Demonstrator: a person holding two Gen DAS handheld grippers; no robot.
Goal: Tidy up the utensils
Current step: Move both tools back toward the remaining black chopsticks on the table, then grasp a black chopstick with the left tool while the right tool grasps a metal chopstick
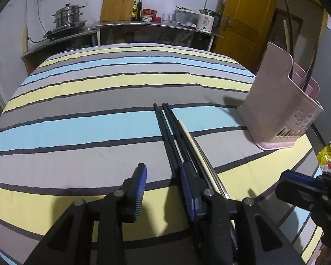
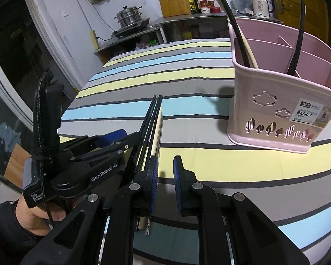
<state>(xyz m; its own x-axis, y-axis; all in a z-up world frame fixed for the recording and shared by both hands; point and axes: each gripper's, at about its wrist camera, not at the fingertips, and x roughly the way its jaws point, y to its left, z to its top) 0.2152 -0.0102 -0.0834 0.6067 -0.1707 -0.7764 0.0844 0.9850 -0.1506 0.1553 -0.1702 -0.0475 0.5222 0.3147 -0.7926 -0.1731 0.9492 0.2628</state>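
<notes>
Chopsticks [image 1: 165,128] lie in a loose bundle on the striped cloth [image 1: 77,132], several black ones alongside a pale wooden one [image 1: 188,135] and a metal one [image 1: 204,154], tips pointing toward twelve o'clock in both views. Seen from the left wrist, the left gripper [image 1: 163,190] hovers low over the near end of the bundle with its blue pads apart; nothing lies between them, and the sticks pass just to the three o'clock side of its right finger. Seen from the right wrist, the right gripper [image 2: 166,181] has its pads apart on a narrow gap with only cloth between them, the bundle running past at its nine o'clock side.

Up at two o'clock stands the pink basket [image 2: 282,101], upright, well apart from the bundle, with black and pale sticks already leaning in its compartments. A hand [image 2: 37,216] holds the left gripper at eight o'clock in the right view. Beyond the cloth at twelve o'clock, a counter [image 1: 143,24] carries a steamer pot [image 1: 68,15], a cutting board [image 1: 118,2], bottles and a kettle [image 1: 208,19].
</notes>
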